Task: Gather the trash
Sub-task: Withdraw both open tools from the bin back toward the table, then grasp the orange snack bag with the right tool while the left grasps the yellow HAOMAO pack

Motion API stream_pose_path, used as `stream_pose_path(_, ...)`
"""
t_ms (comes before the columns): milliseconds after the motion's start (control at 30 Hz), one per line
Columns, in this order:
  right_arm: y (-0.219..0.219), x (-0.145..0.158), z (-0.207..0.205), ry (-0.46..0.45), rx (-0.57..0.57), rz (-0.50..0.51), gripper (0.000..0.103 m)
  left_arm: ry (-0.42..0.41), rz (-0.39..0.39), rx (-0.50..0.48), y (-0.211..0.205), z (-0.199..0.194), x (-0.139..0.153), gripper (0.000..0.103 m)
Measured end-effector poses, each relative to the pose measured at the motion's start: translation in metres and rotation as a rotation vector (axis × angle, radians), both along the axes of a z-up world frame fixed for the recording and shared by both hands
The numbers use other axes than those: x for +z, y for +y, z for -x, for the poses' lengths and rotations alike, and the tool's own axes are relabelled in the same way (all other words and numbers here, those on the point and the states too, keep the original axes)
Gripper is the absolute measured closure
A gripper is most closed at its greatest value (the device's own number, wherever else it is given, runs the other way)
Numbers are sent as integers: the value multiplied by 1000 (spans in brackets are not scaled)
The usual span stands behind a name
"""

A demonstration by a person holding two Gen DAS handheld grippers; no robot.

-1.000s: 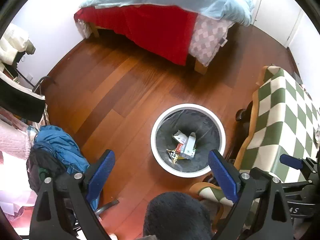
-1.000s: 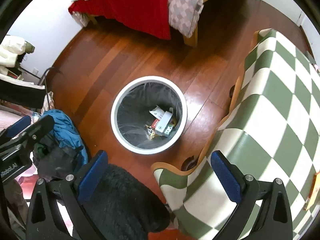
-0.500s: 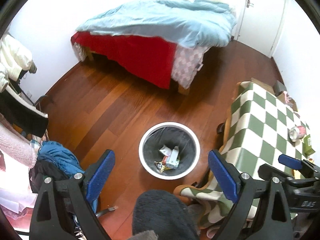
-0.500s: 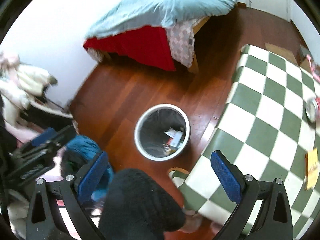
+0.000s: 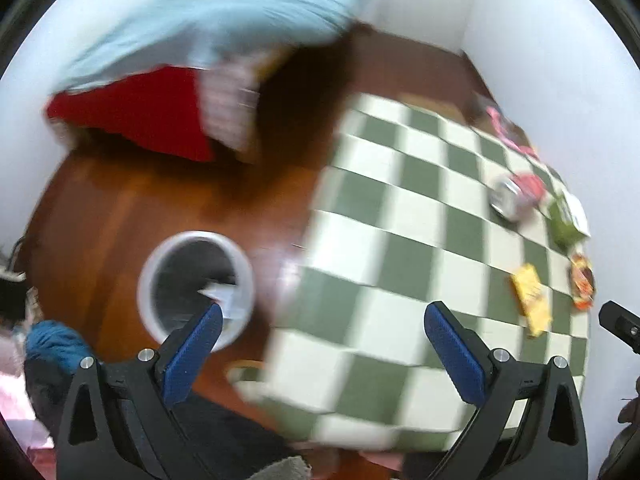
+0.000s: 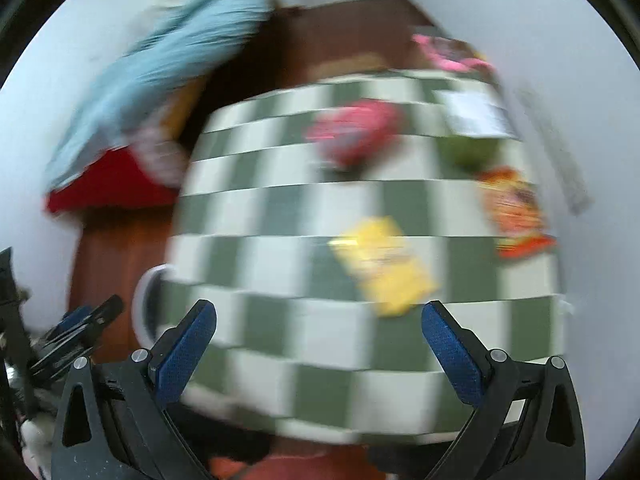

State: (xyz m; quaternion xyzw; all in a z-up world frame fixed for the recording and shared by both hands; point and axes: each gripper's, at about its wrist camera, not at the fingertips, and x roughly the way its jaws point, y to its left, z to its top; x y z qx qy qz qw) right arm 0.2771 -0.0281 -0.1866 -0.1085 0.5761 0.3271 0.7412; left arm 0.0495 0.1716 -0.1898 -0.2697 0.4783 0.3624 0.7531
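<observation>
Both views badly smeared, so details are soft. Biggest thing in shot: the bed (image 5: 192,40) up at eleven o'clock in the left view, pale blue cover over a red drape. Next, the counter (image 6: 280,208) with its green-and-white check cloth, filling the middle of the right view and the three o'clock half of the left. On the wooden floor (image 5: 120,200), at eight o'clock in the left view, stands the white-rimmed bin (image 5: 150,264), some pale trash inside, too blurred to name. The bin sits just beside the counter's edge.

On the cloth now: a yellow packet (image 6: 384,264) dead centre in the right view, lying flat. An orange wrapper (image 6: 516,212) at three o'clock, near the wall. A red can (image 6: 356,132) at twelve, on its side it seems. A green box (image 6: 468,148) at one o'clock with white paper on top.

Left gripper (image 5: 320,352): blue fingers spread wide, nothing between them. Right gripper (image 6: 318,348): fingers spread wide too, empty, hanging over the counter with the yellow packet just ahead of them.
</observation>
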Motion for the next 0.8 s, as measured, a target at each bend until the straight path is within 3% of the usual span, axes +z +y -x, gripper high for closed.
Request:
stream_pose_path(100,-41,-21,-58,0,-98,71,0,13,100,-77,-28,-69,-24,0)
stream_pose_path(233,-92,-47,-116,10,-216,122,0,12,306,-127,-61,-147,-60,1)
stream_pose_path(433,-124,-70,-151,41,-265,105,0,92,416,-126,-90,-236,-107,4)
stream_pose_path(467,-125,-74,-156,40,-260,98,0,94,427,-115,-91,-241,-112,7)
stream_pose_path(533,-114,-82,-166,26,-235,104,0,117,420,-77,-91,-252,-120,24)
stream_pose_path(633,-102,-92,-173,3,-196,118,0,138,383,-48,-93,-259,-122,32)
stream_pose_path(733,-86,-100,-179,-14,-147,143,0,163,313,-92,-102,-263,-120,42)
stream_pose_path(800,-77,-104,-180,-26,-114,158,0,171,271,-168,-109,-263,-118,43)
